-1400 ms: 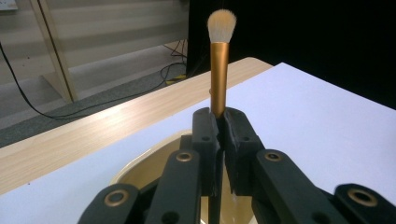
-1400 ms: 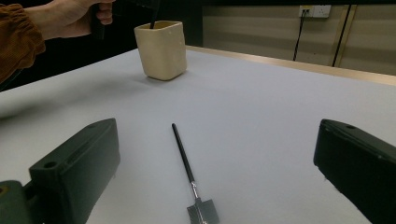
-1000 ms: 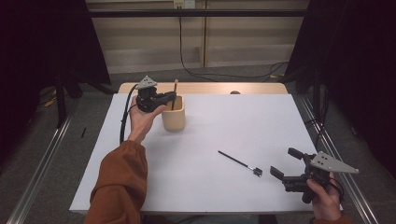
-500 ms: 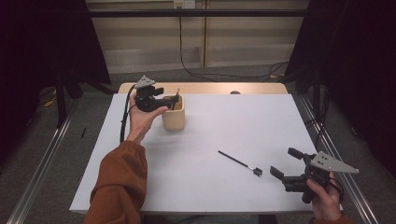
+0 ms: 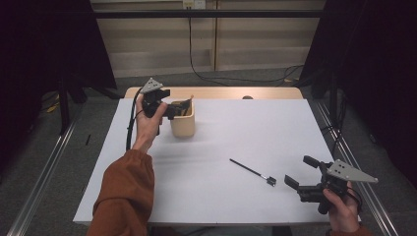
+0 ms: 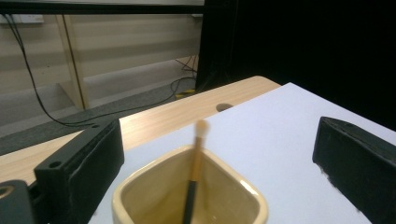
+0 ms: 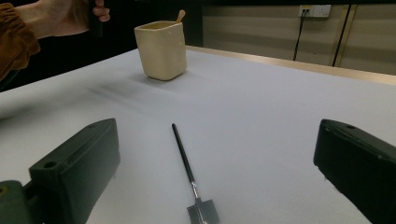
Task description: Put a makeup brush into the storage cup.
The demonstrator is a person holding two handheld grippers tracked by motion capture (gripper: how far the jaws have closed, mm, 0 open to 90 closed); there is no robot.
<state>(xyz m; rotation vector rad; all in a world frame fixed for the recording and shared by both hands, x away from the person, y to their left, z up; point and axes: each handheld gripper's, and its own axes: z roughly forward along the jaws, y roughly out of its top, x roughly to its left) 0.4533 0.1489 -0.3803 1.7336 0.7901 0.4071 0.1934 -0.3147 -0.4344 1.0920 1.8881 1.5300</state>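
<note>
Thin black brush lying flat on the white worktop, just ahead of the right tool, handle running toward 11 o'clock, small flat head nearest the jaws. Light, stiff, slick round handle; likely to roll or skid if nudged. Best pinched mid-handle, across the shaft, clear of the bristles. Low profile, so pads need to come right down to the surface.

Right tool spread wide, nothing between the jaws, held level and low near the worktop's 5 o'clock corner, aimed along the brush.

Left tool at 11 o'clock, just been opening, now spread over the cream cup. Second brush standing tilted inside the cup, pale tip up, apparently free of the pads, though blurred. Cup rigid, probably ceramic, breakable if tipped.
</note>
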